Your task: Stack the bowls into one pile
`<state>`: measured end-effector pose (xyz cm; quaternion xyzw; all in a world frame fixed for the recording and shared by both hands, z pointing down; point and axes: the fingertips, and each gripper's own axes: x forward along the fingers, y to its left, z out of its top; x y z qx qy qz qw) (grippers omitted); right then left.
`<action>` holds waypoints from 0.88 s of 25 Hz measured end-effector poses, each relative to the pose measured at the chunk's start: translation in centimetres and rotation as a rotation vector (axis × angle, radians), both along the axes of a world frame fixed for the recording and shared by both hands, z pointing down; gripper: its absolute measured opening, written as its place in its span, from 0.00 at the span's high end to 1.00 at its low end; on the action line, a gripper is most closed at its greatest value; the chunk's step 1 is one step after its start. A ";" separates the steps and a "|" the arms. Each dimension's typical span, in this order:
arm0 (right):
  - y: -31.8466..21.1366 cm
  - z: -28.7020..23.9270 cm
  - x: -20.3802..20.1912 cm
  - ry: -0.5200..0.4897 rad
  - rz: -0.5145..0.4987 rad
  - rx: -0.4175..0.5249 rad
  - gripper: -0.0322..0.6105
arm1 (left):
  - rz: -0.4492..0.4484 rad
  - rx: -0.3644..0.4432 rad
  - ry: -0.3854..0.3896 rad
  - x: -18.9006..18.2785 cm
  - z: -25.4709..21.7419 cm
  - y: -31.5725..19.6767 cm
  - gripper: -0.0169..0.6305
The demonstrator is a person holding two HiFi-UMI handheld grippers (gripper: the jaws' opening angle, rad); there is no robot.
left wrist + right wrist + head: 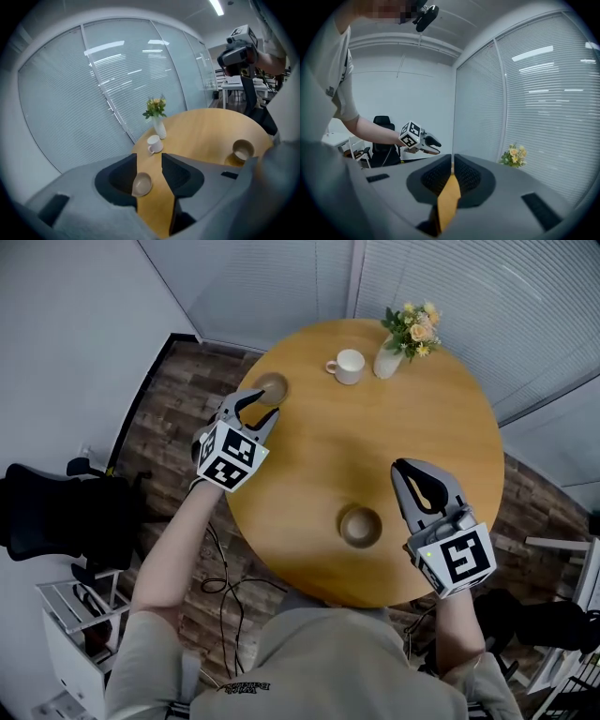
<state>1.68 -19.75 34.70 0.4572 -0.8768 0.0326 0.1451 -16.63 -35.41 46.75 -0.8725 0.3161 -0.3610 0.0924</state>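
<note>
Left tool [260, 412]: released, jaws wide, pads touching nothing. It angles down over the far-left edge of the round light-wood worktop [375, 442], just short of the far tan ceramic bowl [271, 387]. I judge the jaws are spread so the tool can take this bowl across its rim. Right tool [405, 470]: clenched on nothing, held just beside the near tan ceramic bowl [360, 525] at the front edge. My guess is that it waits there because that bowl will be the base of the pile. The two bowls lie well apart, so no stacking is done yet. A white ceramic mug [347, 366] and a white vase of yellow flowers [389, 357] stand at the far side, the mug nearer the far bowl. The head view gives this layout but not the grip detail. The left gripper view shows the far bowl framed low in the gap, upright and empty, partly behind one jaw, with the near bowl off to the right. The right gripper view shows no bowl, only jaw tips meeting over a sliver of worktop. Beyond them are the left tool, the flowers and a black office chair [384, 124].
</note>
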 end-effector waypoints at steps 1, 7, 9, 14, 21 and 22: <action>-0.3 0.2 -0.1 0.001 0.000 -0.006 0.89 | 0.007 -0.009 -0.022 -0.1 0.9 -0.4 0.74; -2.1 1.3 0.1 0.017 0.008 -0.034 0.89 | 0.034 -0.080 -0.101 -0.2 6.0 -3.0 0.74; -2.5 1.6 0.4 0.028 0.019 -0.037 0.89 | 0.029 -0.096 -0.115 -0.6 7.4 -4.0 0.74; -3.9 2.3 1.9 0.047 0.053 -0.048 0.89 | 0.022 -0.107 -0.152 -1.1 10.1 -6.0 0.74; -4.8 3.5 3.4 0.066 0.085 -0.064 0.89 | 0.053 -0.149 -0.220 -0.5 14.0 -7.1 0.74; -4.8 3.6 3.6 0.064 0.091 -0.067 0.89 | 0.061 -0.152 -0.236 -0.5 14.6 -7.2 0.74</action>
